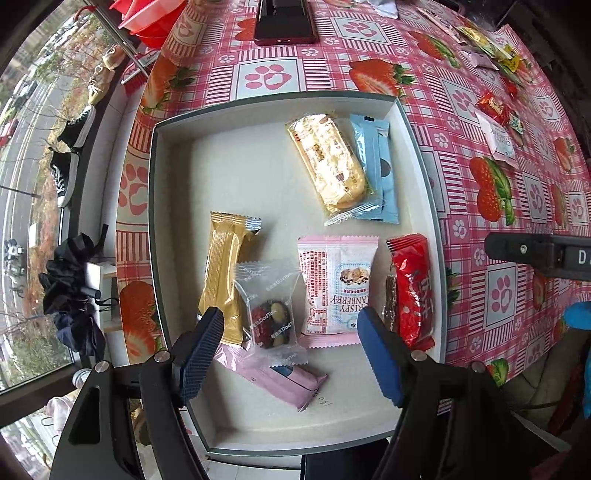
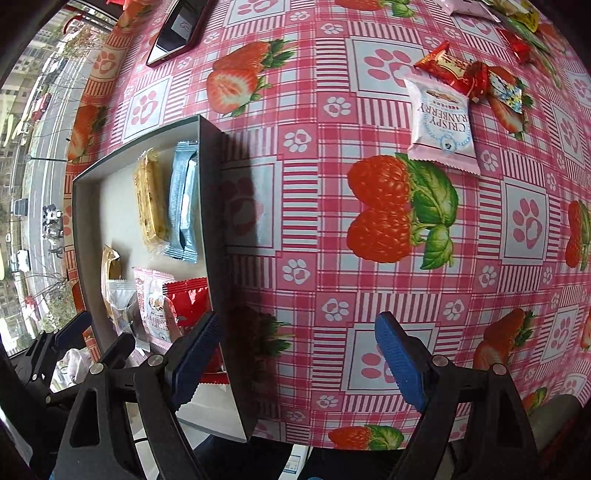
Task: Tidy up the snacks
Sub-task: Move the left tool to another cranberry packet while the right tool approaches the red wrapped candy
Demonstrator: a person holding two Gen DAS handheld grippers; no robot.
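Observation:
A shallow grey box point(image 1: 173, 177) on the table holds several snack packets: a gold bar point(image 1: 223, 273), a clear nut packet point(image 1: 271, 314), a pink cranberry packet point(image 1: 338, 284), a red packet point(image 1: 412, 288), a pink bar point(image 1: 280, 380), a yellow cake point(image 1: 328, 158) and a blue packet point(image 1: 380, 170). My left gripper point(image 1: 291, 350) is open and empty above the box's near part. My right gripper point(image 2: 299, 365) is open and empty over the tablecloth just right of the box wall point(image 2: 214, 221). A loose cranberry packet point(image 2: 441, 127) and a red candy point(image 2: 452, 68) lie farther right.
A phone point(image 1: 284, 18) lies at the table's far side. More loose snacks point(image 1: 491, 48) sit at the far right corner. A red basket point(image 1: 151, 18) is at the far left. The table's left edge borders a window with shoes point(image 1: 70, 155) on the sill.

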